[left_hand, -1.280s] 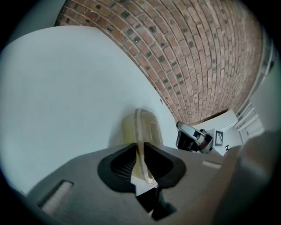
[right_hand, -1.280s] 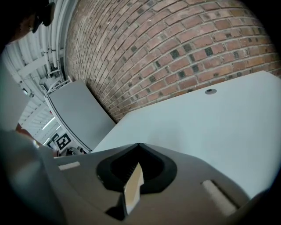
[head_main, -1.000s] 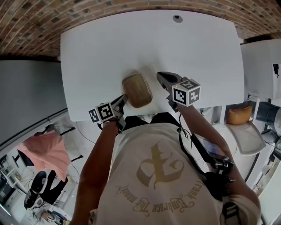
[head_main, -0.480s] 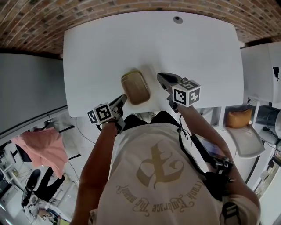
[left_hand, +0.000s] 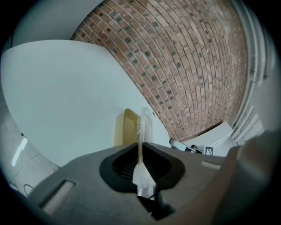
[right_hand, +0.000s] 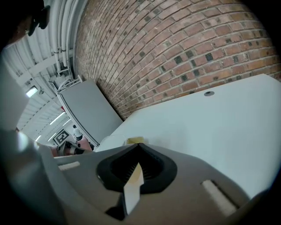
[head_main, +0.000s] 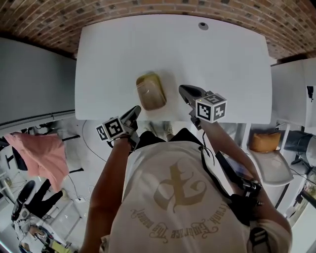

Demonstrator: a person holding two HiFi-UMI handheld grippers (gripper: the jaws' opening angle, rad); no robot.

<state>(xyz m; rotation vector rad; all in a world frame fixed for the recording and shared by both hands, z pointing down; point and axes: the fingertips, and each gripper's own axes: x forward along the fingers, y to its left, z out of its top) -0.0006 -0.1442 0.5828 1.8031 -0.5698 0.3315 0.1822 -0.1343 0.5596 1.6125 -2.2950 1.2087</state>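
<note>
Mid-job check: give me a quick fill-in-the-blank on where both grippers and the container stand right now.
The left gripper is shut on the container's clear ____.
In the head view, the right gripper, shut on a thin tan strip, sits to the container's ____.
The wall behind the white table is made of ____.
Missing words: lid; right; brick.

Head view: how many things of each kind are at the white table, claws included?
table: 1
container: 1
claws: 2 (left claw, right claw)
Total: 4
</note>
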